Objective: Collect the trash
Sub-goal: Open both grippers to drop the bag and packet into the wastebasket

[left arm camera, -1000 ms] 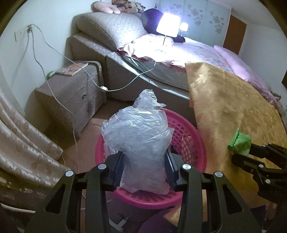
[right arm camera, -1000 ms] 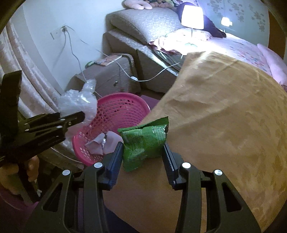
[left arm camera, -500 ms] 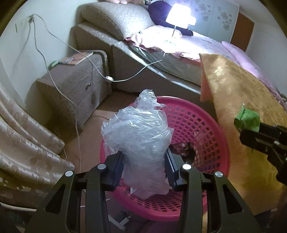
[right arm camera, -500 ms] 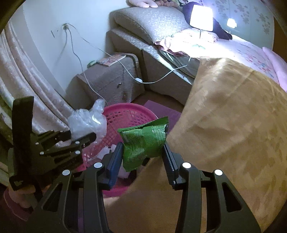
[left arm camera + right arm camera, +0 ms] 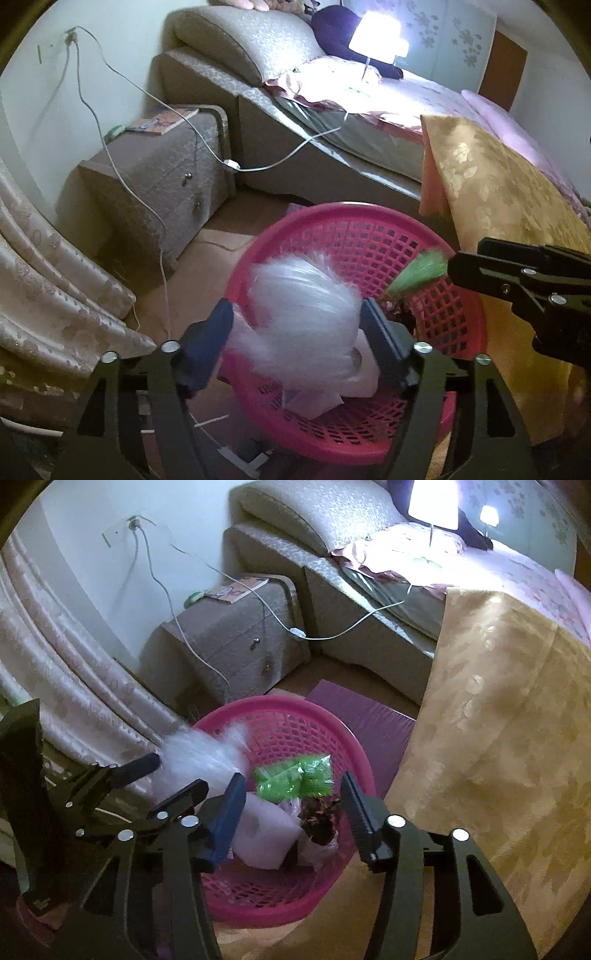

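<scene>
A pink mesh basket [image 5: 332, 210] [image 5: 280, 701] stands on the floor below both grippers. My left gripper [image 5: 299, 332] [image 5: 177, 775] hangs over its near rim with its jaws opening. A crumpled clear plastic bag [image 5: 306, 306] [image 5: 199, 757] shows blurred between them, slipping down into the basket. My right gripper [image 5: 293, 812] [image 5: 465, 258] is over the basket with its jaws opening too. A green snack packet [image 5: 295, 779] [image 5: 417, 275] is loose just past its fingertips, blurred above the trash inside. White wrappers [image 5: 262, 834] and dark scraps lie in the basket.
A table under a gold cloth [image 5: 498, 738] rises right of the basket. A grey nightstand [image 5: 155, 192] with a hanging white cable [image 5: 162, 251] stands behind it, a curtain [image 5: 48, 302] is at the left, and a bed [image 5: 369, 147] with a lit lamp lies beyond. A purple mat [image 5: 365, 716] is on the floor.
Both grippers' jaws have spread apart. The clear bag and the green packet have come loose and are dropping, blurred, toward the basket. The right gripper has moved left over the basket.
</scene>
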